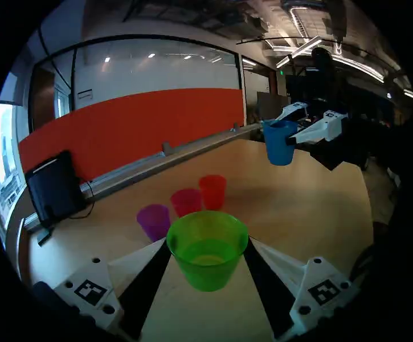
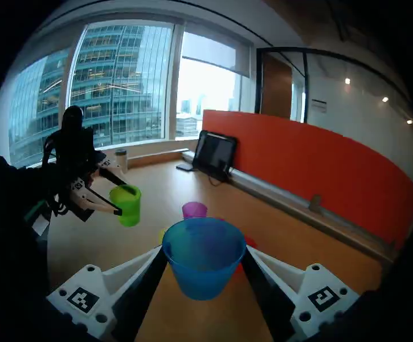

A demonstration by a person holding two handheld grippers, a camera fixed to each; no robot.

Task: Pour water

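Observation:
My left gripper (image 1: 207,259) is shut on a green cup (image 1: 207,248), held upright above the table with some liquid in its bottom. The right gripper view shows that same green cup (image 2: 126,204) in the left gripper (image 2: 117,199) at the left. My right gripper (image 2: 204,263) is shut on a blue cup (image 2: 204,255), also upright. From the left gripper view the blue cup (image 1: 278,141) hangs in the right gripper (image 1: 289,132) at the upper right, well above the table. On the table stand a purple cup (image 1: 154,220), a pink cup (image 1: 186,201) and a red-orange cup (image 1: 213,191).
A wooden table (image 1: 297,205) carries the cups. A dark tablet or monitor (image 1: 54,188) leans at its far left edge with a cable. An orange wall panel (image 1: 132,125) runs behind the table. Big windows (image 2: 115,85) lie beyond. A person's dark sleeve (image 2: 7,188) holds the left gripper.

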